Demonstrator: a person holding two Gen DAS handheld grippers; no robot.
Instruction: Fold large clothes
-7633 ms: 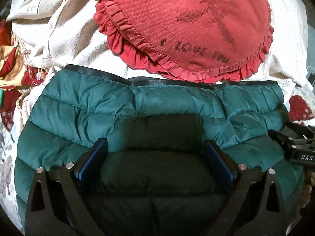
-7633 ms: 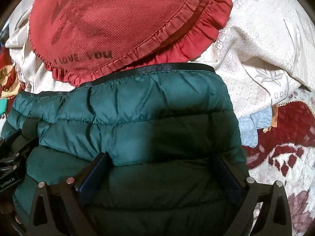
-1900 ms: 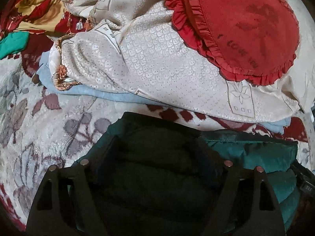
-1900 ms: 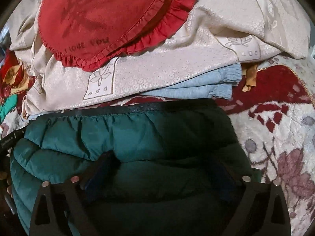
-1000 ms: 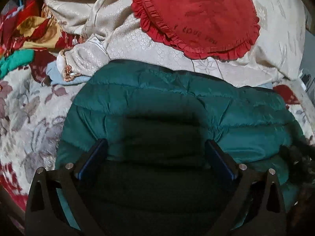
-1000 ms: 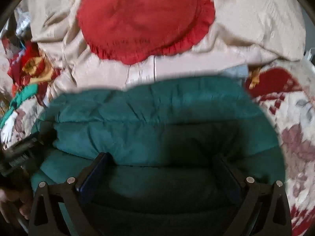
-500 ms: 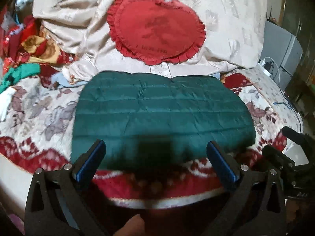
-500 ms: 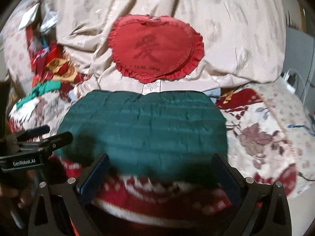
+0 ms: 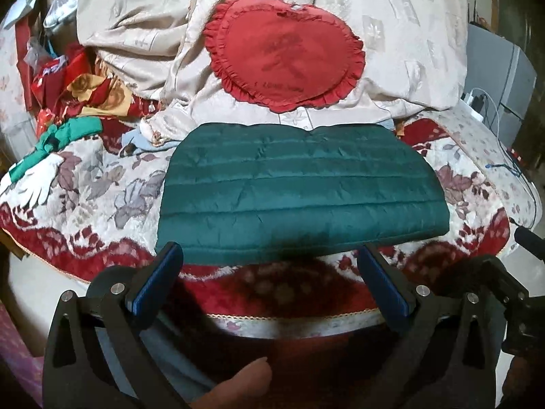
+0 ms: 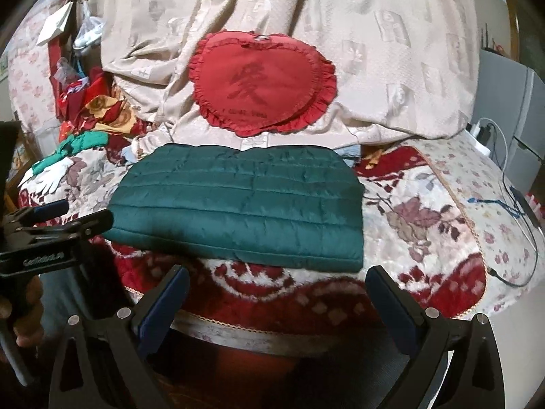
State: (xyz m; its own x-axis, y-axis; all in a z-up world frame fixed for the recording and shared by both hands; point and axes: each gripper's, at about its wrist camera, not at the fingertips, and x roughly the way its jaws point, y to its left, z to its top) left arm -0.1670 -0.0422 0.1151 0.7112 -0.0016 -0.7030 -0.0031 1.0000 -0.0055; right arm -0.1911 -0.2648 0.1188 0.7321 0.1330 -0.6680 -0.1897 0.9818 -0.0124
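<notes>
A dark green quilted jacket (image 9: 299, 194) lies folded into a flat rectangle on the flowered red and cream bedspread (image 9: 102, 197). It also shows in the right wrist view (image 10: 242, 204). My left gripper (image 9: 269, 259) is open and empty, held back from the jacket's near edge, off the bed. My right gripper (image 10: 277, 279) is open and empty, also short of the jacket's near edge. The left gripper shows from the side at the left of the right wrist view (image 10: 51, 220).
A red heart-shaped ruffled cushion (image 9: 289, 71) leans on a heap of beige bedding (image 9: 391, 34) behind the jacket. Loose coloured clothes (image 9: 75, 102) lie at the far left. Cables and a power strip (image 10: 511, 197) sit at the bed's right edge.
Both grippers have let go of the jacket and pulled back and up from the bed. The jacket now lies folded and still, wholly in view.
</notes>
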